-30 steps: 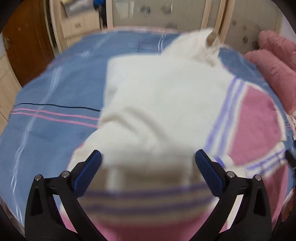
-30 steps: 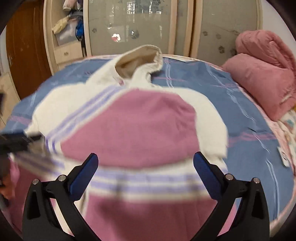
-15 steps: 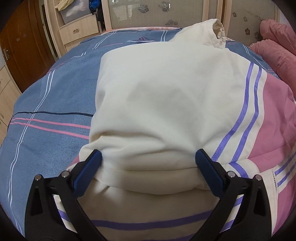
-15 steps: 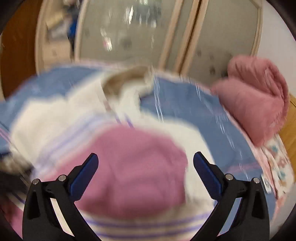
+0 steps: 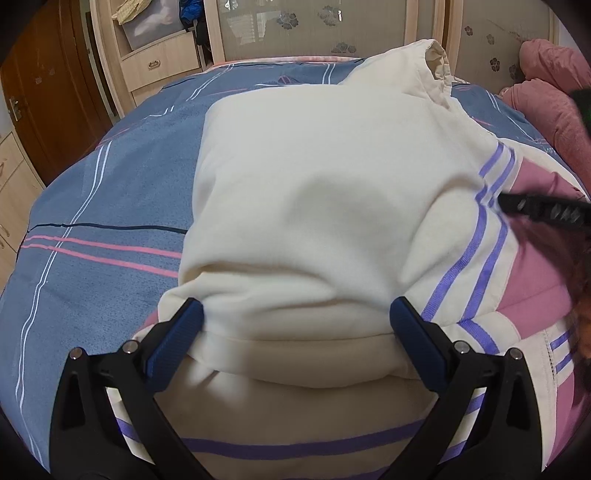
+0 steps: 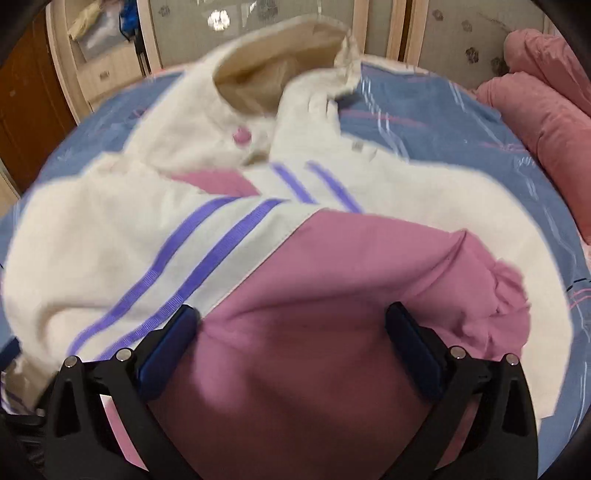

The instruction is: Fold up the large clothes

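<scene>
A large cream hoodie (image 5: 314,192) with pink panels and purple stripes lies on the blue striped bedsheet (image 5: 103,206). It also shows in the right wrist view (image 6: 122,236), with its hood (image 6: 273,74) at the far end. My left gripper (image 5: 295,339) is open, its blue pads on either side of a folded cream sleeve bulge. My right gripper (image 6: 291,339) is open over the pink panel (image 6: 332,266); in the left wrist view part of it (image 5: 543,210) enters from the right edge.
A rolled pink blanket (image 6: 546,99) lies at the right of the bed. A wardrobe with frosted doors (image 5: 332,26) and a shelf with drawers (image 5: 155,55) stand behind the bed. A brown door (image 5: 44,85) is at the left.
The left gripper moved closer over the folded cream part and now holds still. The right gripper swung over the pink panel and now shows at the right of the left wrist view.
</scene>
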### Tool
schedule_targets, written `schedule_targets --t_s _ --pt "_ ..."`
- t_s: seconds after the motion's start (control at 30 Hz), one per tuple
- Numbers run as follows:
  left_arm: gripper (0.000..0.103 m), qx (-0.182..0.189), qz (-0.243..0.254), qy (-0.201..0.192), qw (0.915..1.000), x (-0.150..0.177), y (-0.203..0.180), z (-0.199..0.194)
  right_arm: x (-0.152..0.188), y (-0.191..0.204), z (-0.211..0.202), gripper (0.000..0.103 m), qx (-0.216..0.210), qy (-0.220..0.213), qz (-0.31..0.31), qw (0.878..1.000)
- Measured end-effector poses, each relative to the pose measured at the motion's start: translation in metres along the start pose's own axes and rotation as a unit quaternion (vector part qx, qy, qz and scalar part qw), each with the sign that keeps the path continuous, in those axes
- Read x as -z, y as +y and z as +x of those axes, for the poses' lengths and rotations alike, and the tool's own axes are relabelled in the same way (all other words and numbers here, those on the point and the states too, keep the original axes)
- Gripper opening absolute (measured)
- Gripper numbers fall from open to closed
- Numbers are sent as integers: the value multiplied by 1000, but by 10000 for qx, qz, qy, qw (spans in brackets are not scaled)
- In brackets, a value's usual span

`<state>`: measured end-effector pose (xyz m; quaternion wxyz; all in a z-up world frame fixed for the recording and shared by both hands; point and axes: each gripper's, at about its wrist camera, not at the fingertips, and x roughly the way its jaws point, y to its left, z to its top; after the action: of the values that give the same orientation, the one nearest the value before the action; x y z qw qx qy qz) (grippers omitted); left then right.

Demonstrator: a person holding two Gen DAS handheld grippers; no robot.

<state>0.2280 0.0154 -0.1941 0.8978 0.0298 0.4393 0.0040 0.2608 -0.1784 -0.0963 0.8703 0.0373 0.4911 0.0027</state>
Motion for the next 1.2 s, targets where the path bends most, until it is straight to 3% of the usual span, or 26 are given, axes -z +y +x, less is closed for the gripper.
schedule_targets --t_s 0.1,0.13,0.2,0.3,0.4,0.5,0.57,0.67,0.7,0.77,0.8,0.87,0.97,1.03,1.13,1.2 --pt "101 -8 -5 -5 10000 0 0 0 -10 3 -25 102 -87 -625 -32 9980" --pt "101 -12 -4 -9 10000 0 0 0 -16 3 -23 102 -147 -643 -37 9978" --pt "101 -29 -5 -18 10000 1 -1 0 -18 9 -15 102 -130 -386 -85 9991" --pt "101 -50 -4 -17 10000 1 -2 0 -10 22 33 102 84 320 -270 9991" --pt "101 -115 26 -36 9999 1 -5 0 -3 26 43 102 181 112 -319 9993" --pt "101 -100 1 -45 9999 1 -5 -1 -8 20 33 102 8 266 -304 9992" --pt "101 -83 -15 -57 9999 2 -5 -1 -14 5 12 102 -68 -92 -136 9998" --pt "101 -92 -10 -60 9999 2 -5 -1 -12 -23 -13 102 579 -819 261 9946" --pt "101 -95 -10 -62 9999 2 -5 -1 -11 -34 -11 102 741 -829 389 9930" --pt "101 -89 -9 -65 9999 2 -5 -1 -5 -55 19 102 1064 -373 363 9930" --pt "101 -57 -5 -87 9999 2 -6 -1 -1 -60 33 102 952 -151 254 9950" --pt "101 -84 30 -110 9999 2 -7 -2 7 -68 37 102 653 -267 267 9972" --pt "101 -132 34 -113 9998 2 -8 -1 8 -66 25 102 652 -310 229 9971" --pt "101 -127 23 -115 9999 2 -7 -1 9 -70 4 102 662 -800 321 9941" --pt "101 -142 22 -120 9998 2 -8 -1 18 -89 -22 102 1015 -1450 799 9810" --pt "101 -140 24 -128 9998 3 -8 -1 19 -105 -9 102 1271 -1180 1048 9792"
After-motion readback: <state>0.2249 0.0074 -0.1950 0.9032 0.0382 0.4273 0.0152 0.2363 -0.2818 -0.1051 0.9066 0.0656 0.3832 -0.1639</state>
